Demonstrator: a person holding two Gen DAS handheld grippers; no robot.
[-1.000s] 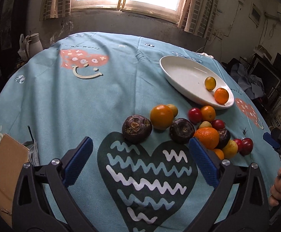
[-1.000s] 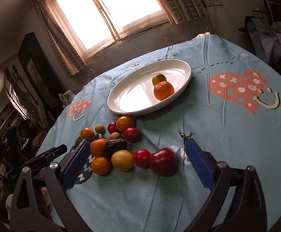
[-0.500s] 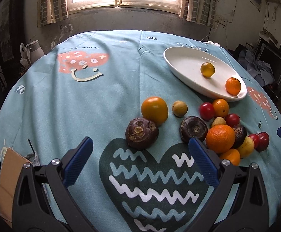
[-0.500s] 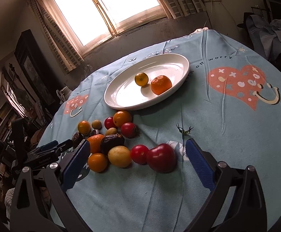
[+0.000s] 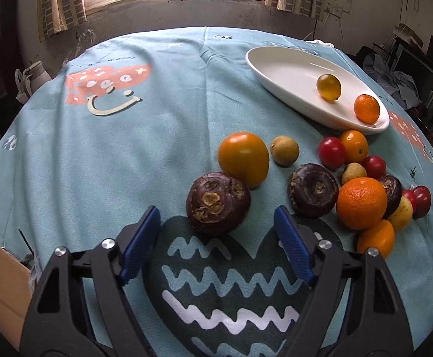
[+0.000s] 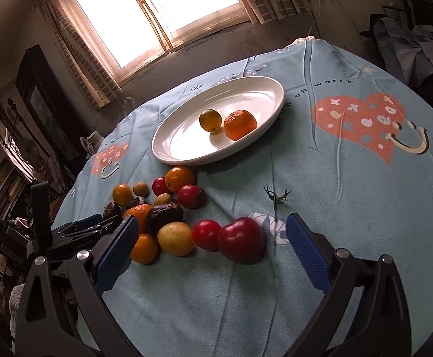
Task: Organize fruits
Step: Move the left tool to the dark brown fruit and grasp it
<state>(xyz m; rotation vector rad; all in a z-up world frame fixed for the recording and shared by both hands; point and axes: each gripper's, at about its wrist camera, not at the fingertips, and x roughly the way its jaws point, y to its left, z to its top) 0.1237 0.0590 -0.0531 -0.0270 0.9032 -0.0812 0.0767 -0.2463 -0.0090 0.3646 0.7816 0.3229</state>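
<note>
A pile of small fruits lies on the blue tablecloth beside a white oval plate (image 5: 271, 67) that holds a yellow-green fruit (image 5: 328, 86) and a small orange (image 5: 366, 108). My left gripper (image 5: 216, 218) is closing around a dark purple round fruit (image 5: 217, 202). The fruit sits between the blue fingertips with a gap on each side. An orange tomato (image 5: 243, 157) touches it from behind. My right gripper (image 6: 213, 223) stands open just short of a red tomato (image 6: 206, 233) and a dark red fruit (image 6: 241, 239), touching neither. The plate (image 6: 186, 160) lies beyond them.
A second dark fruit (image 5: 313, 190) and a big orange (image 5: 361, 202) lie right of the left gripper. A cardboard piece (image 5: 6, 285) sits at the table's left edge and a white jug (image 5: 34, 77) stands beyond it. A green stem (image 6: 277, 196) lies on the cloth.
My left gripper has come forward and down to the dark purple fruit, and its jaws have narrowed. The yellow-green fruit has rolled within the plate. The right gripper has barely moved.
</note>
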